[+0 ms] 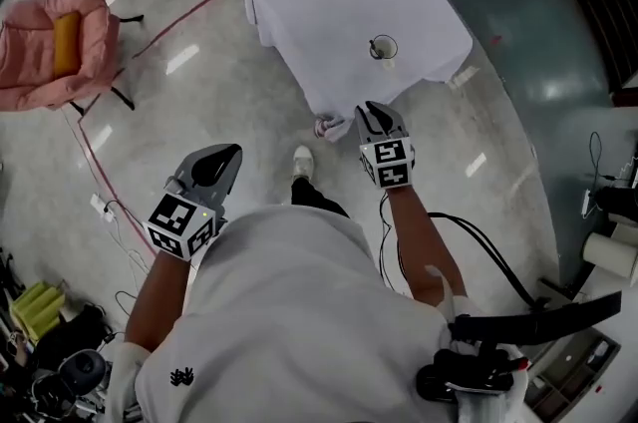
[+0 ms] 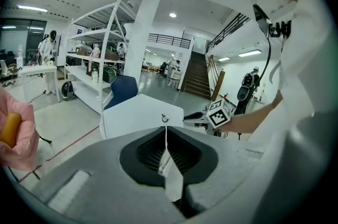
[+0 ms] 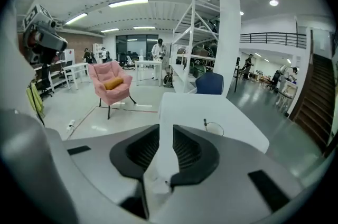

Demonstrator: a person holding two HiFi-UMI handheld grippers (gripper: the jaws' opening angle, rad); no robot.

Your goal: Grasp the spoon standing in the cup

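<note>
A small clear cup [image 1: 383, 48] stands near the front edge of the white-clothed table [image 1: 339, 2], with a dark spoon [image 1: 379, 44] upright in it. My right gripper [image 1: 371, 108] hovers just short of the table's front edge, below the cup, and its jaws stand apart with nothing between them. In the right gripper view the cup [image 3: 214, 128] and spoon [image 3: 205, 123] lie ahead, right of the right gripper [image 3: 165, 130]. My left gripper [image 1: 233, 153] hangs lower left over the floor, far from the table. The left gripper [image 2: 166, 131] has its jaws together and empty; the cup [image 2: 165, 119] shows far beyond them.
A pink armchair [image 1: 50, 52] with a yellow cushion stands on the floor at the left. A red line [image 1: 100, 162] and cables run across the floor. A blue chair [image 3: 209, 83] sits behind the table. Tall white shelving [image 2: 97, 59] rises beyond. Equipment crowds the right side [image 1: 608, 251].
</note>
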